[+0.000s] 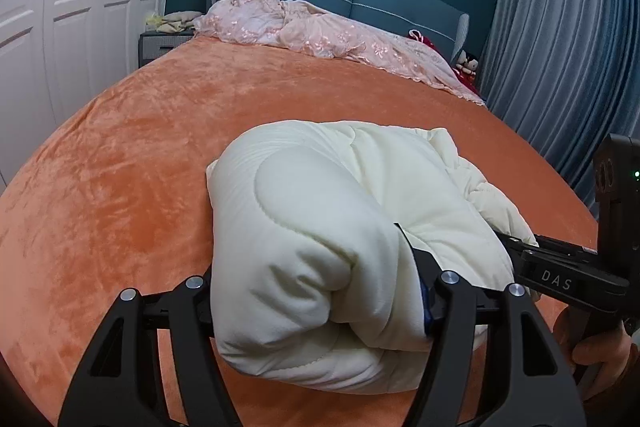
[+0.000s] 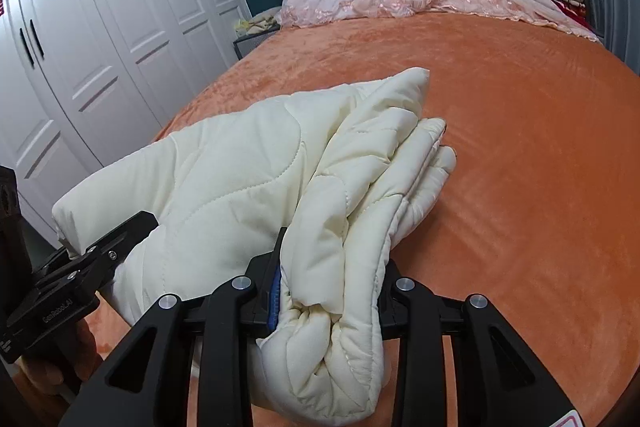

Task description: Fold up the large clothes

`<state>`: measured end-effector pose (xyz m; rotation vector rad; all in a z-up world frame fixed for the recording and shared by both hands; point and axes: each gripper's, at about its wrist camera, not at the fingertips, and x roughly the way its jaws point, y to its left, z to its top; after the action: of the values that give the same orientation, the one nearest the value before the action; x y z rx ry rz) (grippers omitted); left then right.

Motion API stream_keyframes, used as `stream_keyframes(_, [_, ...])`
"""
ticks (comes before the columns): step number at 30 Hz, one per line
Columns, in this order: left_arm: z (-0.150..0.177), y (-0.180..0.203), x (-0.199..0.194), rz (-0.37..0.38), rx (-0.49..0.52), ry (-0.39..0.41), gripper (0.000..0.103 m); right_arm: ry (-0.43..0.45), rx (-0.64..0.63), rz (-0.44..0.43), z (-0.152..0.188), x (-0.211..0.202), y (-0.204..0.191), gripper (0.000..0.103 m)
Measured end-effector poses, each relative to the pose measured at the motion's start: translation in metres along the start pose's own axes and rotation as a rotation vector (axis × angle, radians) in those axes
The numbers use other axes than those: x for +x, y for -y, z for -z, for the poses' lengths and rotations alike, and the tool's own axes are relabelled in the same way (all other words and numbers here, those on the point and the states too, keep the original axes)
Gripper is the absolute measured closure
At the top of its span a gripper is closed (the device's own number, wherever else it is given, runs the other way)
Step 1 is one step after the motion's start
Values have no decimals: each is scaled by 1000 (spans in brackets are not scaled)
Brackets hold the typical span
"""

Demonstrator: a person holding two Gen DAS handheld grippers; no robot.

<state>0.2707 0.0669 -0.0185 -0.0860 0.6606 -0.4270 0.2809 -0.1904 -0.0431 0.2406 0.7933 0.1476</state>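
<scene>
- Clamped between the jaws of my left gripper (image 1: 320, 291) sits a thick roll of the cream quilted coat (image 1: 332, 227); the jaws stand fairly wide because the padding fills them, and such slippery, springy stuffing could squeeze out if I tug.
- Narrower, my right gripper (image 2: 328, 291) pinches a bunched stack of the coat's layers (image 2: 336, 307); an inner layer could slide free and undo the fold.
- Both grips bite the coat's near end, close to the bed's near edge, while the rest lies toward the middle of the orange blanket (image 1: 160, 147). If I drag it, the plush blanket may grab the fabric and rumple it.
- Uneven moves of my two hands would skew the fold, I judge.
- Well apart, the pink bedspread (image 1: 320, 31) by the headboard poses no snag.
</scene>
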Motion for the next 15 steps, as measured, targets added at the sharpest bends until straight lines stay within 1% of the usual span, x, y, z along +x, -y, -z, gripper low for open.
stream_keyframes(3, [16,-1,0,-10,27,-7,37,-24,13,-8,15,8,2,71])
stream_keyframes(5, [25,-4,-1,-9,17,-26,35,-42,38,-26,23,9,6,71])
stream_keyframes(9, [43,-18,-6,3,-45,-99,31,-91,89,-79,33,5,9,63])
stream_keyframes(12, [52,-31,-10,-6,-115,-182,27,-138,105,-100,40,-6,6,55])
stream_keyframes(13, [53,-35,-14,-9,-136,-202,26,-149,103,-93,42,-13,4,52])
stream_keyframes(15, [52,-37,-26,-43,-162,-231,26,-155,86,-64,45,-28,2,50])
